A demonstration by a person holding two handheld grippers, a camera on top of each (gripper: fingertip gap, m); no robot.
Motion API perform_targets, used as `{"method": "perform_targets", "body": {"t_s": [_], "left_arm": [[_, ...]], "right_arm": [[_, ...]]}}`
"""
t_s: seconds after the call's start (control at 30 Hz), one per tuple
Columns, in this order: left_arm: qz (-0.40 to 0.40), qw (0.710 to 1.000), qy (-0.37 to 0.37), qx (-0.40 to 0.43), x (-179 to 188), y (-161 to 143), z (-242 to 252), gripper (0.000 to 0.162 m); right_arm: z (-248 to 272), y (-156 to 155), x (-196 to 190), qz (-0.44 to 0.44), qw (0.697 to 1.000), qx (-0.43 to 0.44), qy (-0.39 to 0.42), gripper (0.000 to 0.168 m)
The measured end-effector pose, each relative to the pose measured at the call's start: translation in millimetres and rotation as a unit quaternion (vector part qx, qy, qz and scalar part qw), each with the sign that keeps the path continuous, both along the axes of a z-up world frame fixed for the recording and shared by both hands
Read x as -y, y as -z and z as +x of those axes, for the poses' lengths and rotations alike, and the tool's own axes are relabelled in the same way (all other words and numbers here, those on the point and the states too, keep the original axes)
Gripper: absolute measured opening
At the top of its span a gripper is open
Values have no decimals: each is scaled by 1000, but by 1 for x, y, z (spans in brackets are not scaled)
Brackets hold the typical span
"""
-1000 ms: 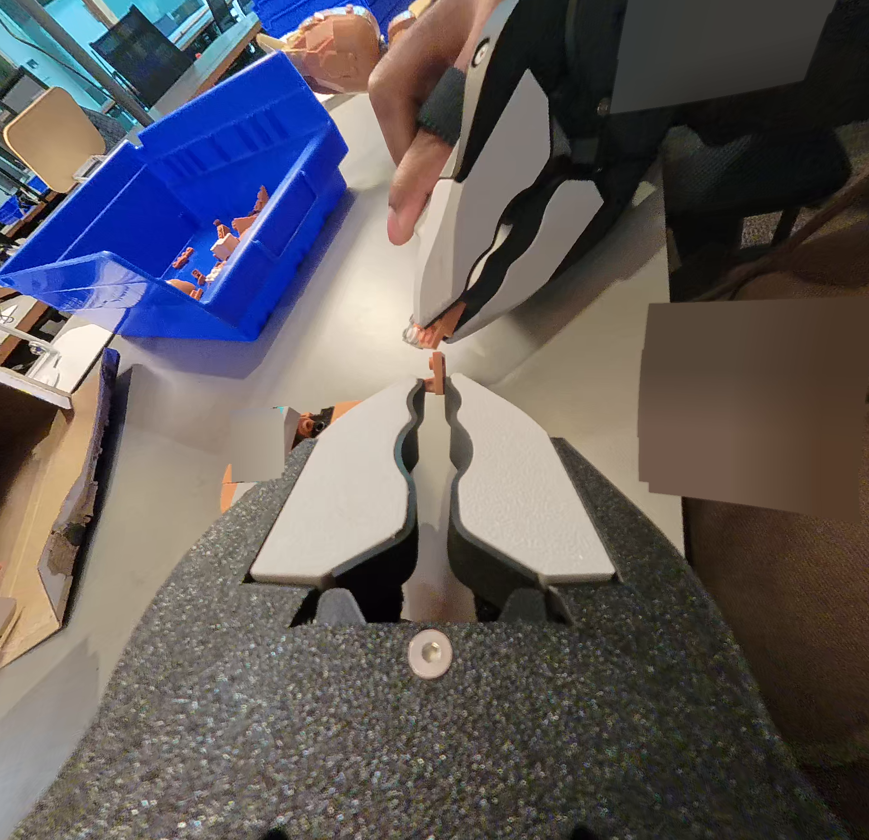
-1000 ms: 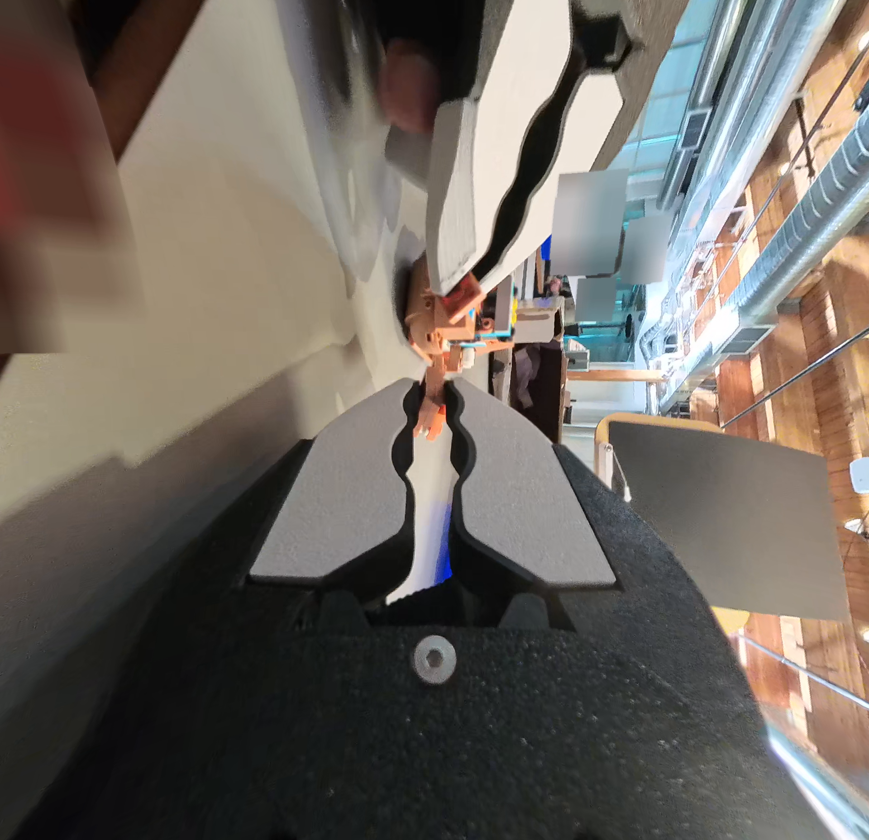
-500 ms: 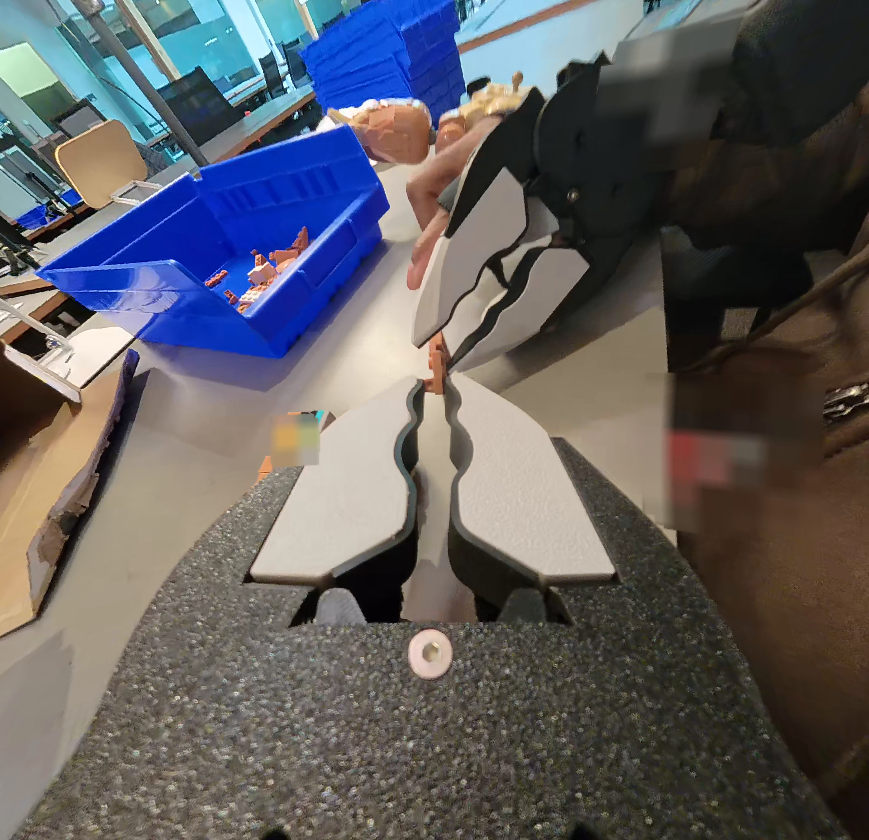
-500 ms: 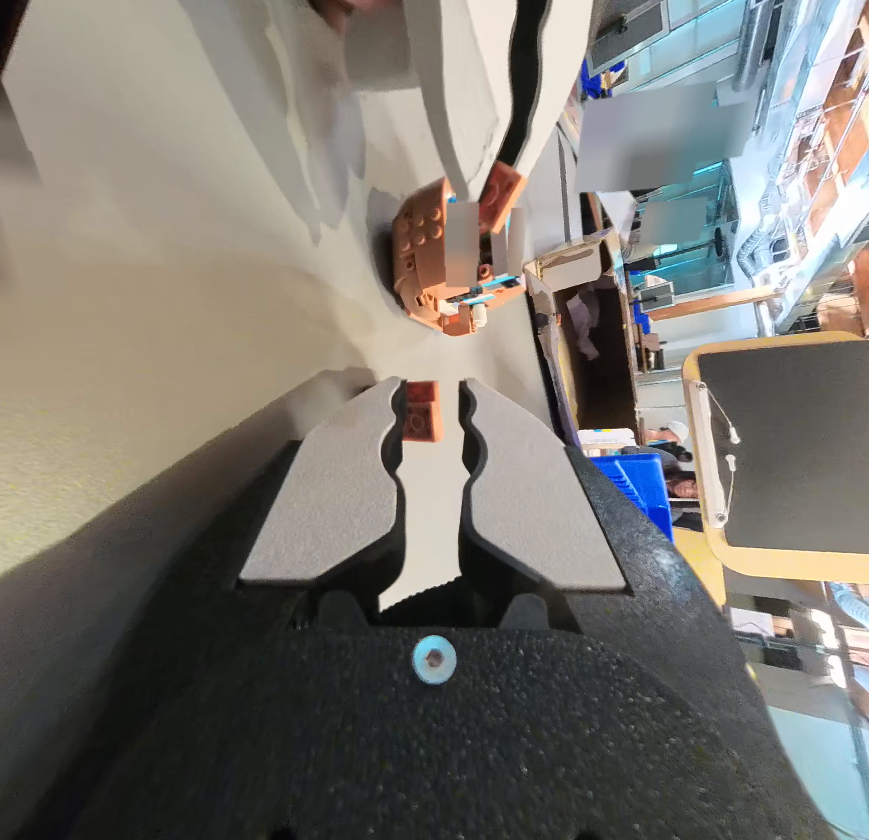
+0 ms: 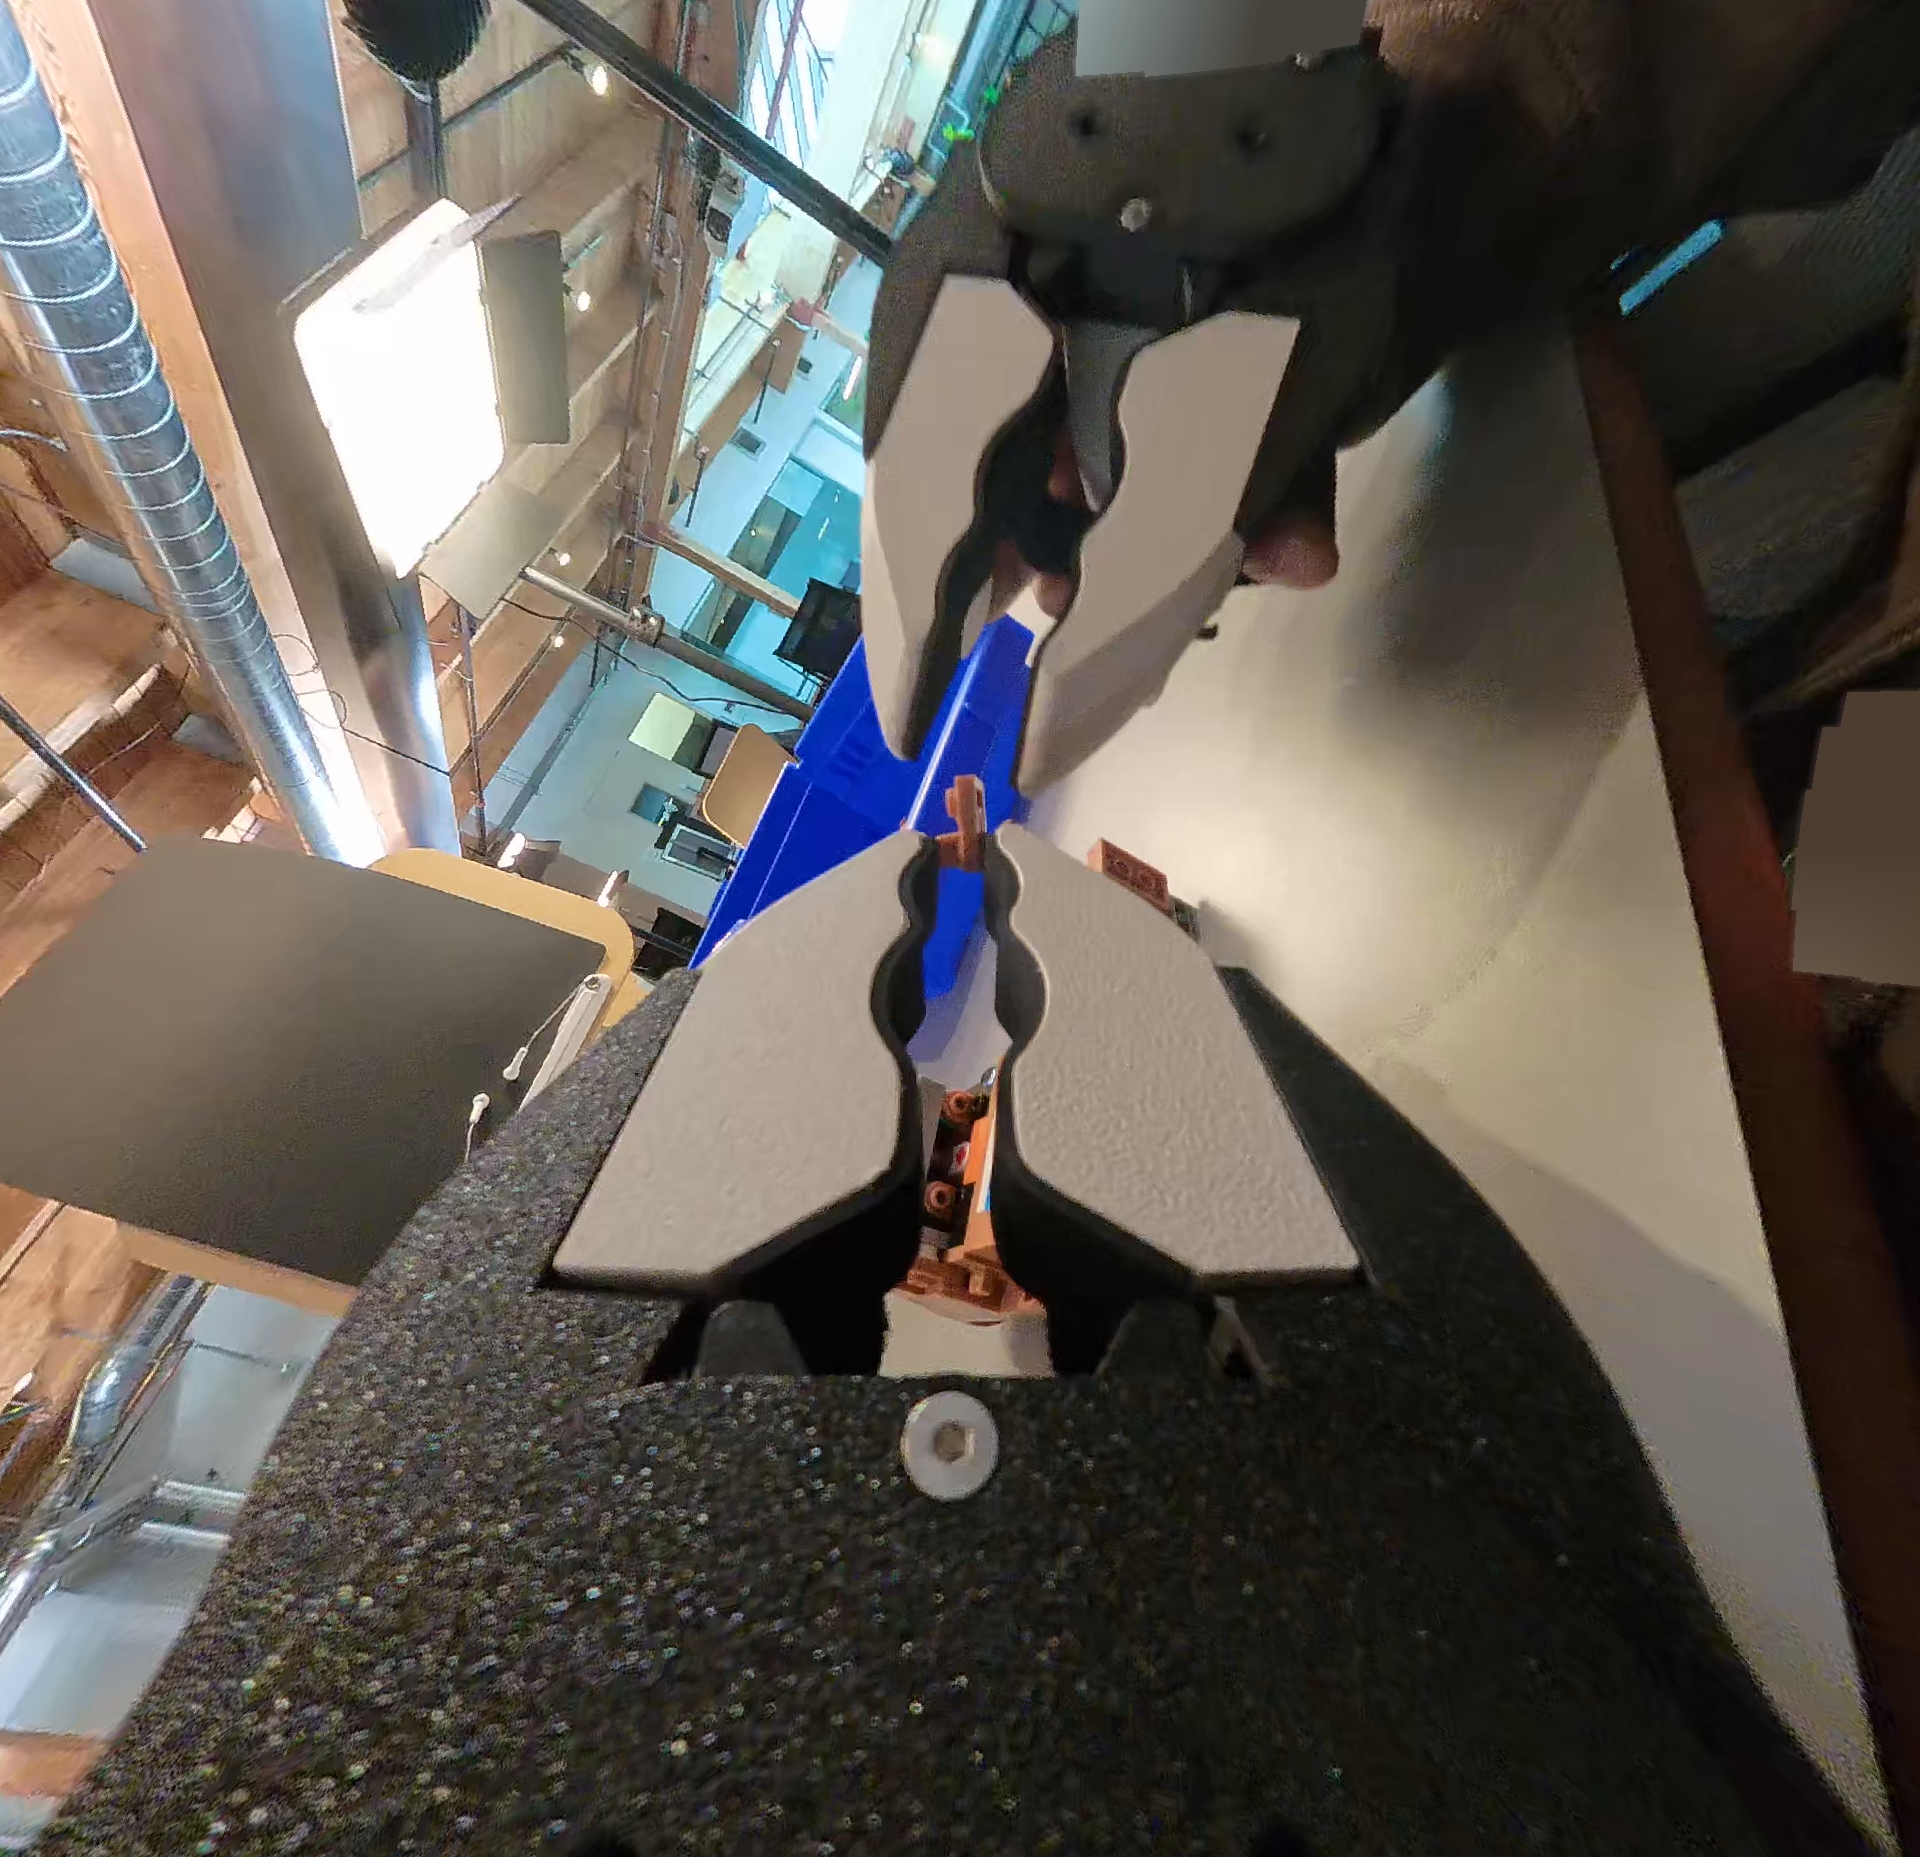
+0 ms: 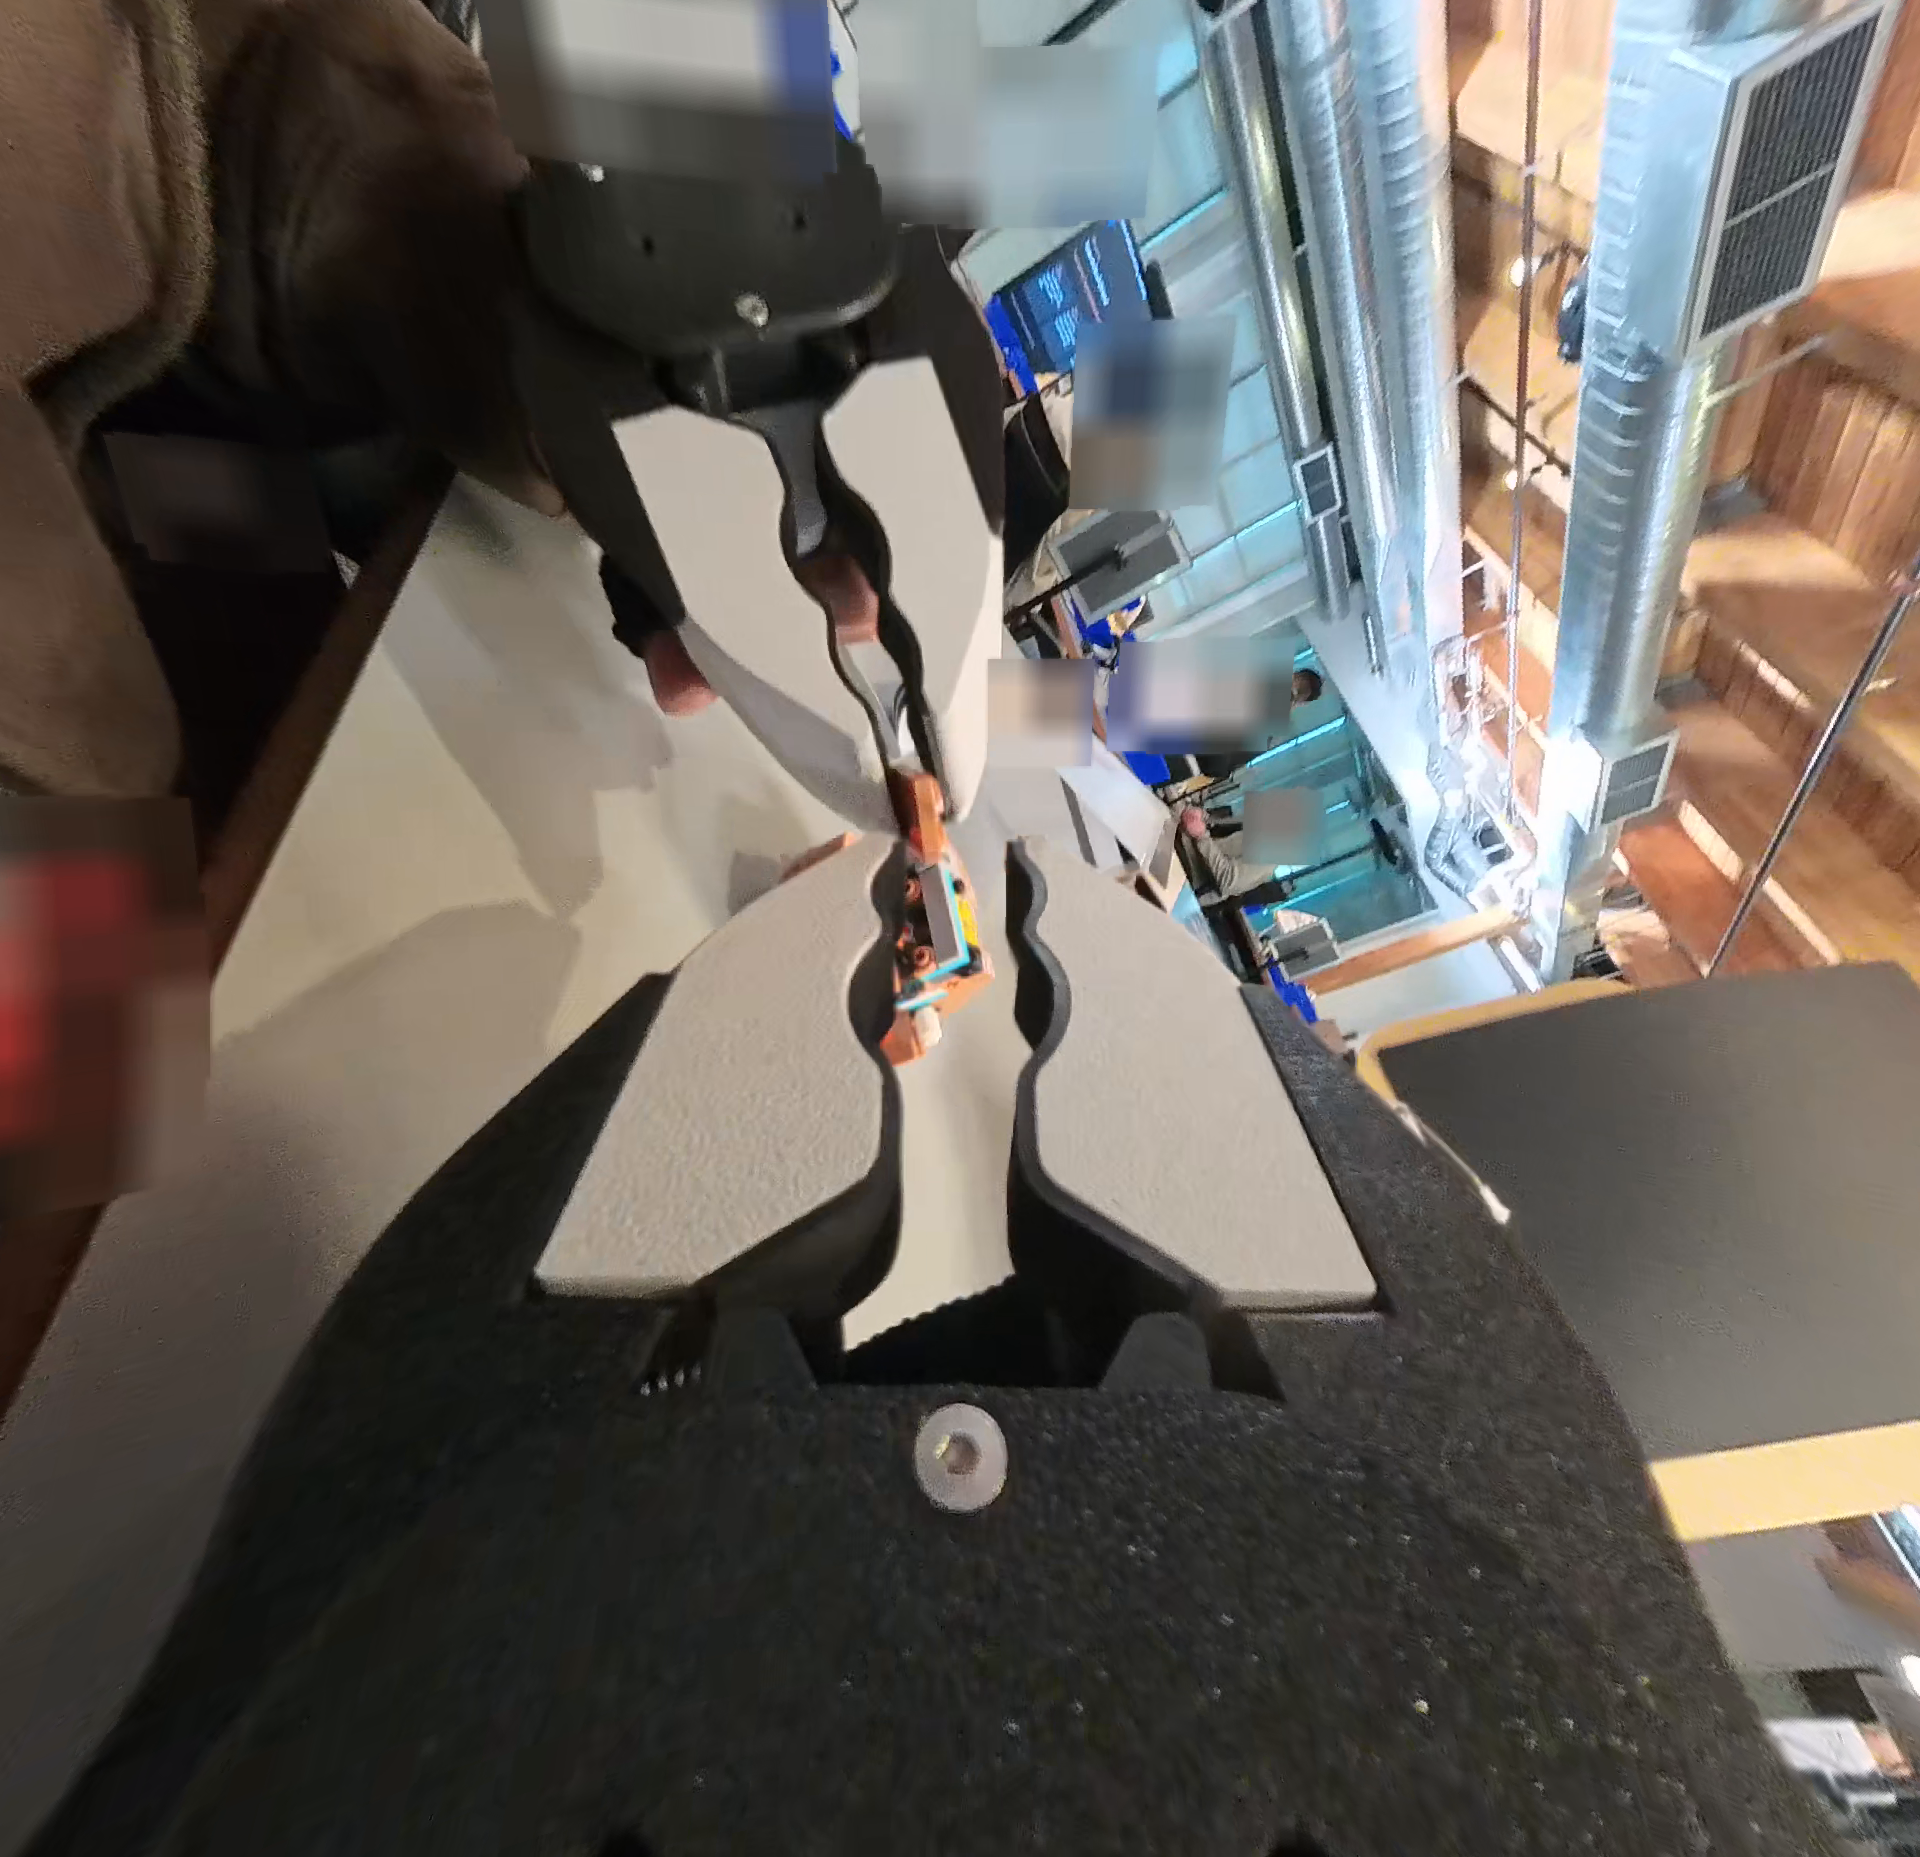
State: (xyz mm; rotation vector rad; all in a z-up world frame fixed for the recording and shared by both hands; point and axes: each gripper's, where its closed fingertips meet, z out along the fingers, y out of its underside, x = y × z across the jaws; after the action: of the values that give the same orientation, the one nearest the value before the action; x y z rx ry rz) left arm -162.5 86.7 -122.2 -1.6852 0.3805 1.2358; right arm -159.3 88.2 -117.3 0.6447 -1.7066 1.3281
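Matt grainy tool (image 5: 961,851); glossy plastic bin (image 5: 831,820)

Both wrist cams rolled sideways, close, facing each other; share table (image 5: 1455,872), perhaps brick model (image 6: 935,934).

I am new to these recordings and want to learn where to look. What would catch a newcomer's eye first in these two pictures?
First, the two grey-padded grippers meeting tip to tip: the left gripper is pinched on a small reddish-brown toy brick piece, and the right gripper stands open just opposite. Next, the bright blue plastic bin behind them on the pale grey table. A brown brick-built model lies beyond the right gripper's fingers.
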Motion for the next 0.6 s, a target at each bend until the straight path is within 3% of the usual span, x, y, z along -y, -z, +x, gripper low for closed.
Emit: {"method": "perform_targets", "body": {"t_s": [0.3,0.43,0.53,0.6], "left_arm": [[-18,1000,-2,-3,-2,6,-2,8],[10,1000,-5,25,0,1,-5,9],[59,996,-11,65,10,-9,-12,17],[86,993,-11,81,17,-15,-13,17]], "right_arm": [[2,8,8,27,999,-31,-2,4],[-5,2,5,19,999,-33,18,4],[-30,-11,-9,4,997,-25,76,4],[-67,-23,-28,-9,987,-8,162,4]]}}
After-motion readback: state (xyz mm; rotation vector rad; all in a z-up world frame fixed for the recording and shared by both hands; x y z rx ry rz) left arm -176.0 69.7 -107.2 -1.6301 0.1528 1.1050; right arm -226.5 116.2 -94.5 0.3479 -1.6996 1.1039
